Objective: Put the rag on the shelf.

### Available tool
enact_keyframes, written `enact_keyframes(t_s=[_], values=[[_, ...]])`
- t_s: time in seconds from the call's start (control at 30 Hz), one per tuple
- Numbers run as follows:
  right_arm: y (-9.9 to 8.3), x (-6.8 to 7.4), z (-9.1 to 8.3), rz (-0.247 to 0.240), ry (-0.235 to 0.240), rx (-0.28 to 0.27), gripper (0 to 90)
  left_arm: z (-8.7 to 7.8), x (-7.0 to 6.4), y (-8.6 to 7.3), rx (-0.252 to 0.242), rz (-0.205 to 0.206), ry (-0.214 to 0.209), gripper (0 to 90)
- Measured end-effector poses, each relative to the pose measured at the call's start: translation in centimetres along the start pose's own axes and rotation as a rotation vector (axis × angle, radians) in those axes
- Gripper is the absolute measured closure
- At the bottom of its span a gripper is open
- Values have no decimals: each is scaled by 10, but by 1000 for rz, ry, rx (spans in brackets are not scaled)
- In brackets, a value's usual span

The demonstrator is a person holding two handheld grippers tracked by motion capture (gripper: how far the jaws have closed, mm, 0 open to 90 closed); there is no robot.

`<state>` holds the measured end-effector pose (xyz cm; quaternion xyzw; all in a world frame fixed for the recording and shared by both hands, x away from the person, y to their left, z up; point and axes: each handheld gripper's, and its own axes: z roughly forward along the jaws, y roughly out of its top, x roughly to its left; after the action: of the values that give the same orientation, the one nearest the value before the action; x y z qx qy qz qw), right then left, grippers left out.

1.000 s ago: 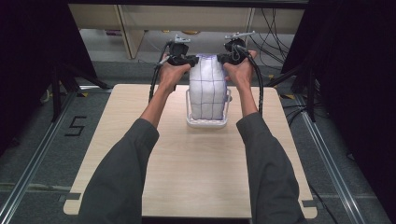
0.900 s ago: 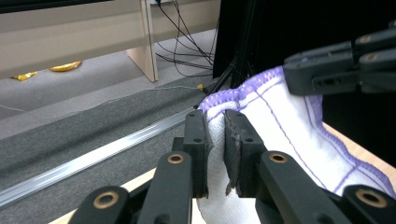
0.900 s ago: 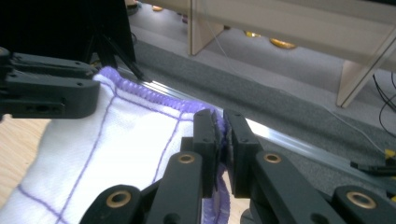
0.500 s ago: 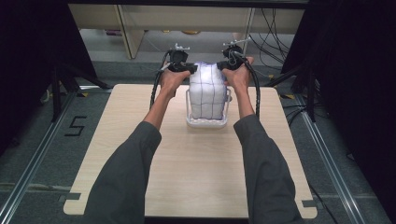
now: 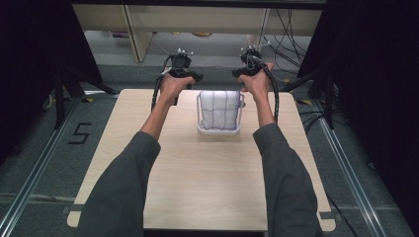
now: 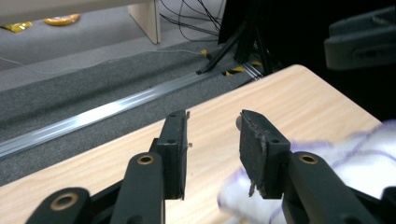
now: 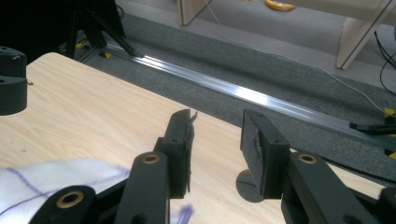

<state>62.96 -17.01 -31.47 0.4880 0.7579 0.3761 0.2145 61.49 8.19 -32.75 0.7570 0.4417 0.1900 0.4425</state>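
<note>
Jaws of both grippers gape empty beside the white cloth (image 5: 219, 109) (purple grid lines) bulging from its basket (image 5: 218, 131).

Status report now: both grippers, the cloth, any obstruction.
Left gripper open, empty. Right gripper open, empty. White cloth sits in white basket between them. Nothing on table in the way.

pale wooden table (image 5: 197, 168) with cloth-filled basket (image 5: 199, 106)
</note>
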Motion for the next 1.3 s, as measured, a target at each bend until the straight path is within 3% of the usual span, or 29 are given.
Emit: enact_keyframes(t_s=[0.2,0.4,0.67,0.93,1.1,1.13,1.17,1.2,1.23,1.3], values=[[-2,-3,-12,-42,28,-22,640,-12,6,-4,13,-4,8,584],[-8,-6,-20,-16,45,-9,635,-26,8,-9,52,27,1,554],[-12,-3,-26,-21,69,-16,615,-37,10,-12,44,27,-8,524],[-17,0,-35,-58,79,-19,580,-46,9,-20,47,25,-29,468],[-18,6,-42,-42,104,-26,548,-55,5,-25,42,28,-42,444],[-19,5,-44,-83,102,-39,537,-58,3,-28,43,22,-47,438],[-19,5,-44,-83,102,-39,537,-58,3,-28,43,22,-47,434],[-20,7,-49,-54,109,-30,521,-63,0,-31,34,36,-63,432],[-20,5,-50,-79,113,-52,511,-66,0,-33,31,48,-65,430],[-21,7,-52,-75,112,-48,505,-69,-1,-36,24,49,-66,427]])
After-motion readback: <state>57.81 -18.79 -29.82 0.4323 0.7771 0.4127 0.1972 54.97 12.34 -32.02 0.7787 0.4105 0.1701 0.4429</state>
